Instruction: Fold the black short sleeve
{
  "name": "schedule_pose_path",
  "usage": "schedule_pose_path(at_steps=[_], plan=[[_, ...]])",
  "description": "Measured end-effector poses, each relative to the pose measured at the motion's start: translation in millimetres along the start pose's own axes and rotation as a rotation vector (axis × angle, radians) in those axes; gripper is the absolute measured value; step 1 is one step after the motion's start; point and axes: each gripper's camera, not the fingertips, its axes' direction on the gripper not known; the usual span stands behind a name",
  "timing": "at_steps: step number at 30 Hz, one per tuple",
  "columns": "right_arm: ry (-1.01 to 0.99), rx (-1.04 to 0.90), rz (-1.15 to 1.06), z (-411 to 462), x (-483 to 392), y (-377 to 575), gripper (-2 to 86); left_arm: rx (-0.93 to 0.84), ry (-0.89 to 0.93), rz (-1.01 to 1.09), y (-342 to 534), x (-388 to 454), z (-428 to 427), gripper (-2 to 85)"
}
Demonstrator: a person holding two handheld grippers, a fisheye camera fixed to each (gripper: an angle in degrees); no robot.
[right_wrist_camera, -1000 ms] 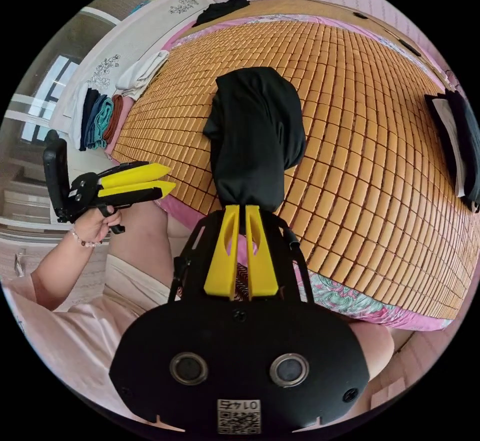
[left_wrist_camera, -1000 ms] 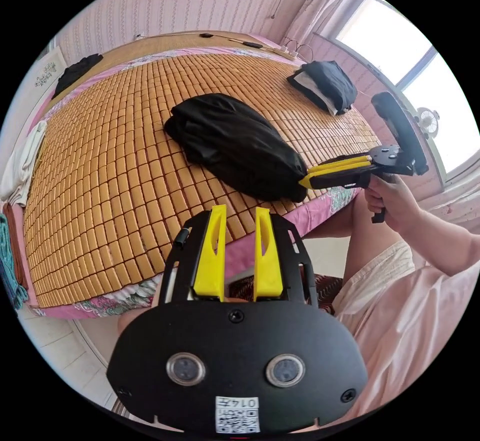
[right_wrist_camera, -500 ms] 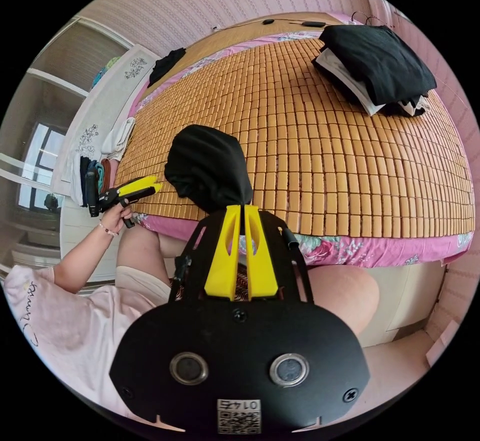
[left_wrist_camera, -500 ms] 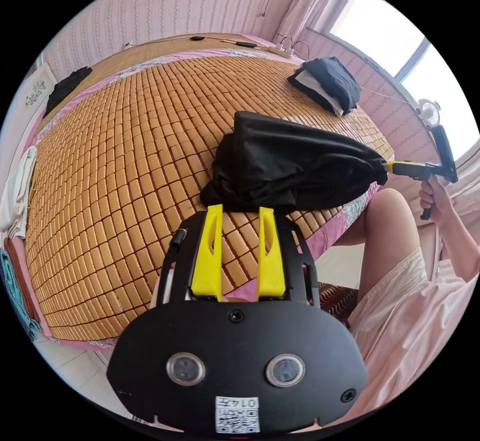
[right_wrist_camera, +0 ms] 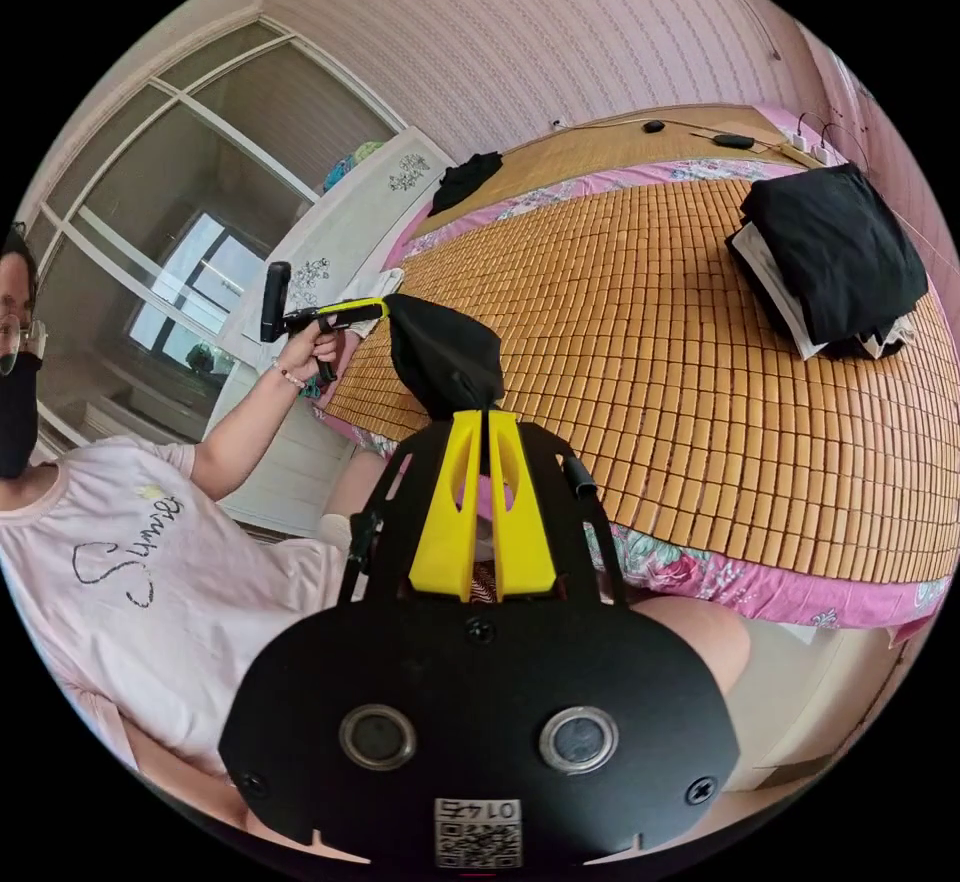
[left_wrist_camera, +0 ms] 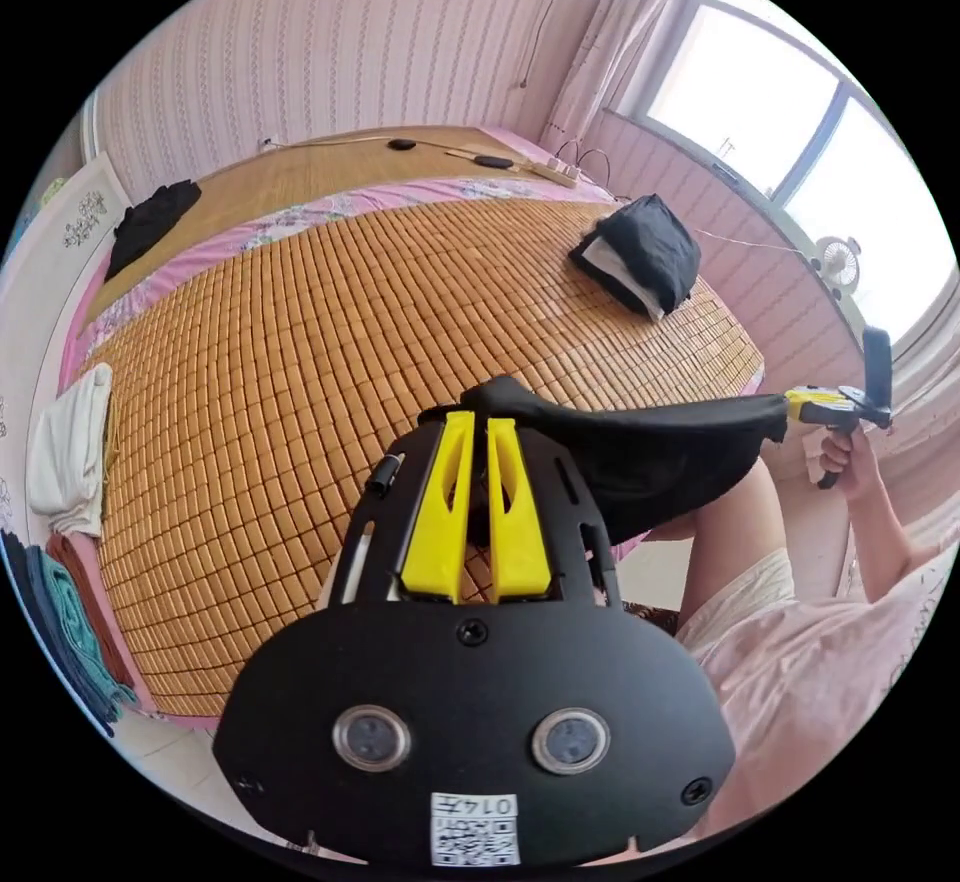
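The black short sleeve (left_wrist_camera: 640,452) hangs lifted off the bamboo mat (left_wrist_camera: 300,342), stretched between both grippers at the bed's near edge. My left gripper (left_wrist_camera: 474,420) is shut on one end of it, yellow jaws close together with black cloth between them. The right gripper (left_wrist_camera: 800,406) grips the other end, a hand on its handle. In the right gripper view my right gripper (right_wrist_camera: 485,414) is shut on the shirt (right_wrist_camera: 445,352), and the left gripper (right_wrist_camera: 370,308) holds the far end.
A folded stack of black and white clothes (left_wrist_camera: 640,252) (right_wrist_camera: 835,257) lies on the mat at the far side. White and coloured cloths (left_wrist_camera: 65,452) sit at the mat's other edge, a dark item (left_wrist_camera: 150,217) near the headboard. The person (right_wrist_camera: 140,562) sits beside the bed.
The left gripper, open before, has shut on the shirt. Both hands have lifted the shirt off the mat and pulled it taut toward the bed's edge.
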Motion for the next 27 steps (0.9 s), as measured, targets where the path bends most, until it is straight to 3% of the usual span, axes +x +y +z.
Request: schedule_pose_path(at_steps=[4,7,13,19,23,27], plan=[[-0.104,0.066,0.033,-13,11,5,0.4,0.189,-0.043,0.097,-83,-4,-75,3.9],[-0.067,0.077,0.138,-4,29,9,0.4,0.248,-0.042,0.051,-133,-5,-81,8.1],[0.106,-0.124,0.334,36,74,28,0.1,0.057,0.051,-0.079,-102,-36,-22,9.0],[0.173,-0.221,0.345,52,80,36,0.2,-0.195,0.188,-0.186,-17,-48,53,8.6],[0.248,-0.231,0.316,51,75,35,1.4,-0.225,0.182,-0.136,-3,-27,71,8.8],[0.282,-0.229,0.317,49,72,34,8.3,-0.225,0.113,-0.009,-18,2,85,10.8]])
